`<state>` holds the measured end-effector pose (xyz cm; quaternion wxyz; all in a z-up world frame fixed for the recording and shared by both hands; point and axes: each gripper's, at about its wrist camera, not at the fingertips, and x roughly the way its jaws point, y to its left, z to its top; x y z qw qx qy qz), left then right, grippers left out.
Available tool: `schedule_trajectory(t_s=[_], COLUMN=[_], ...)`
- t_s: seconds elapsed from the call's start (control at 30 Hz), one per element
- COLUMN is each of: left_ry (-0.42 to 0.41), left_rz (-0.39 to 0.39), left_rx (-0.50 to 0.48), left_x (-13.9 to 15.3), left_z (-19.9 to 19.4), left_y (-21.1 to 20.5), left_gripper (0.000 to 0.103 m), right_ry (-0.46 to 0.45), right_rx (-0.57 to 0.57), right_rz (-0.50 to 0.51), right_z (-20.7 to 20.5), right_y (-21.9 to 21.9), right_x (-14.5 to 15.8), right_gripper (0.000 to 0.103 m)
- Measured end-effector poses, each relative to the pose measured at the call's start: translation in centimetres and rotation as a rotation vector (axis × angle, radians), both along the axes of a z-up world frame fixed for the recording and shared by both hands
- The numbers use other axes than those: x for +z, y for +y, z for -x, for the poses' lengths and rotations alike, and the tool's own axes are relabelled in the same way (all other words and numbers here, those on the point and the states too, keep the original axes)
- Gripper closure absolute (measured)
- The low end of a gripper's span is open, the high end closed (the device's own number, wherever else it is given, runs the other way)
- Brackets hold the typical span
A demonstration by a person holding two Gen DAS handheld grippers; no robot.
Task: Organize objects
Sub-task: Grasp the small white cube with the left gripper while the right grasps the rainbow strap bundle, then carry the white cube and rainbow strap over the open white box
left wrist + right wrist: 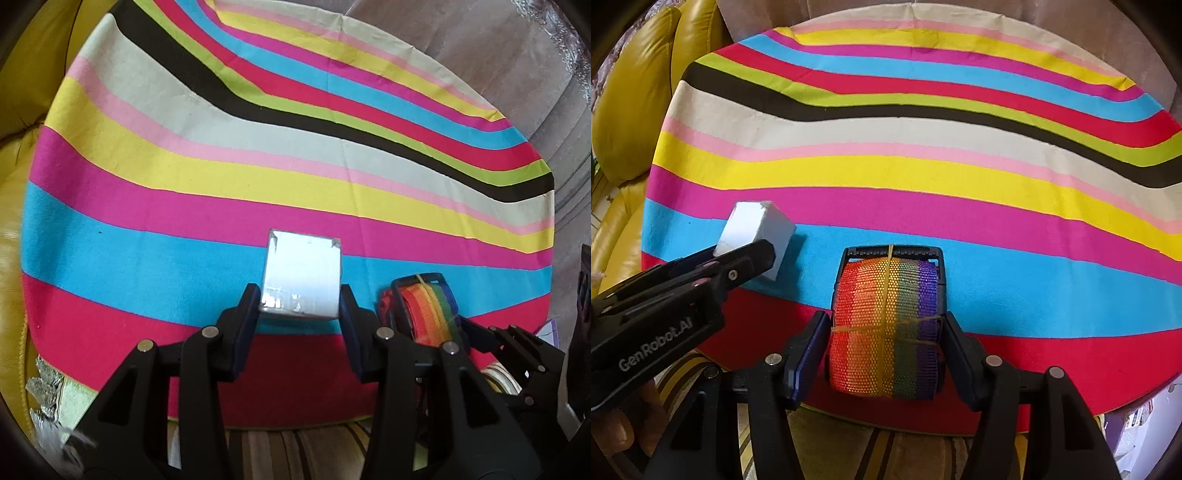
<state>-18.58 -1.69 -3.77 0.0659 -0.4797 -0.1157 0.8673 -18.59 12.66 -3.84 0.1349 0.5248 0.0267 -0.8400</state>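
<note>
Two black grippers are working over a round table covered with a bright striped cloth point(184, 173), with bands of pink, yellow, blue, red, green, black and cream.

The left gripper point(301, 306) is holding a small white box with shiny taped edges point(303, 275). Its dark blue pads point(246, 325) are pressing on the left and right sides of the box, so its jaws are standing narrow and gripping. The box is sitting over the blue stripe, near the front edge of the table. In the right wrist view, the same box point(757, 225) is showing at the left, with the left gripper's black fingers across its near side.

The right gripper point(886, 343) is reaching around a rolled-up rainbow woven strap tied with thin yellow rubber bands point(886, 325). The roll has a black plastic buckle point(894, 253) at its far end. The roll is lying between the two fingers, where the blue stripe meets the red stripe, just to the right of the white box. The left pad is touching the roll's orange side and the right pad is touching its purple side.

A yellow leather sofa point(635, 92) is sitting to the far left of the table. A striped brown and cream rug point(295, 450) is showing under the near edge of the table.
</note>
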Motion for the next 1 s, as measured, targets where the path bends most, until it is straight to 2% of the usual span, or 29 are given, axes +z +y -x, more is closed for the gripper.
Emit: schedule_trajectory(t_s=[0.47, 0.8, 1.0], left_ry=[0.048, 0.077, 0.091], left_rz=[-0.029, -0.029, -0.035], left_rx=[-0.031, -0.104, -0.194], left_x=[2.7, 4.2, 5.0], left_z=[-4.0, -6.7, -8.2], left_y=[2.0, 5.7, 9.1], left_gripper=[0.056, 0.056, 0.056], right_ry=[0.077, 0.117, 0.126], right_rx=[-0.054, -0.121, -0.183], right_rz=[0.012, 0.032, 0.03], right_z=[-3.2, -6.8, -9.4], right_y=[2.5, 6.2, 9.4], right_x=[2.8, 4.5, 5.3], right_gripper=[0.042, 0.042, 0.042])
